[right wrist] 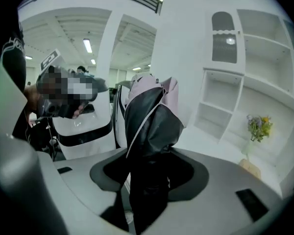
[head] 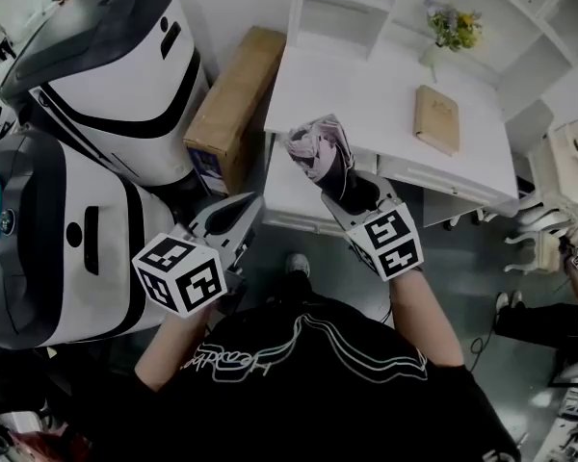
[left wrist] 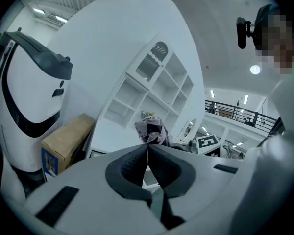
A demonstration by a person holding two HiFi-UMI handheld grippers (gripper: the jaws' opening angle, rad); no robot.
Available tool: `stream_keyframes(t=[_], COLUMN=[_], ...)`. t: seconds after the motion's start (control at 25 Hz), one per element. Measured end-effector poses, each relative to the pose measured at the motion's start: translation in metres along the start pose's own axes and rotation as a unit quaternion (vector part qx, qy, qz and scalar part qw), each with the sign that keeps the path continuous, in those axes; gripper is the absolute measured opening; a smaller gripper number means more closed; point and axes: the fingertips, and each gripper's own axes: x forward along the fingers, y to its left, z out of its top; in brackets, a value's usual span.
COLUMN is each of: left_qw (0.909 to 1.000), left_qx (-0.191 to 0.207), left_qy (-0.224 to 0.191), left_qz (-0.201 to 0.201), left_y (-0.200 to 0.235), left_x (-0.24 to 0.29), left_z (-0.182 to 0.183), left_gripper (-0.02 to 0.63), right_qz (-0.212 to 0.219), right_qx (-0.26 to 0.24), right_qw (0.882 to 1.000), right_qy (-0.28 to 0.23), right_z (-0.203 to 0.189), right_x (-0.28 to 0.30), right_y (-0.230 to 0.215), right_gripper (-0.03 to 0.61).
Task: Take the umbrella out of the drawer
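The right tool (head: 354,198) grips the folded umbrella (head: 317,151), its long axis pointing far-left, while the left tool (head: 243,216) sits closed and empty.

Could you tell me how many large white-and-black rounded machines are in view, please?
2. One white-and-black rounded machine stands at the upper left, next to the brown cardboard box; the other is nearer, at the left edge. More may be hidden.
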Motion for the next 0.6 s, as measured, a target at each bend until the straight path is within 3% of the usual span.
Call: stream_keyframes(t=[0.32, 0.6], left_qw=[0.9996, 0.9990], left_qx=[0.017, 0.024], left_qy=[-0.004, -0.009], left_qz=[-0.024, -0.036], left_y=[-0.031, -0.038], left_x=[-0.021, -0.023], left_z=[0.001, 0.001], left_gripper=[0.020, 0.020], right_qz=[-0.015, -0.001], right_qx=[0.071, 0.104], right_qw=[0.992, 0.985], right_qy=[-0.101, -0.140], right_z=[0.030, 0.040], right_x=[-0.059, -0.073], right_y=[0.023, 0.038], right_gripper=[0.225, 0.225])
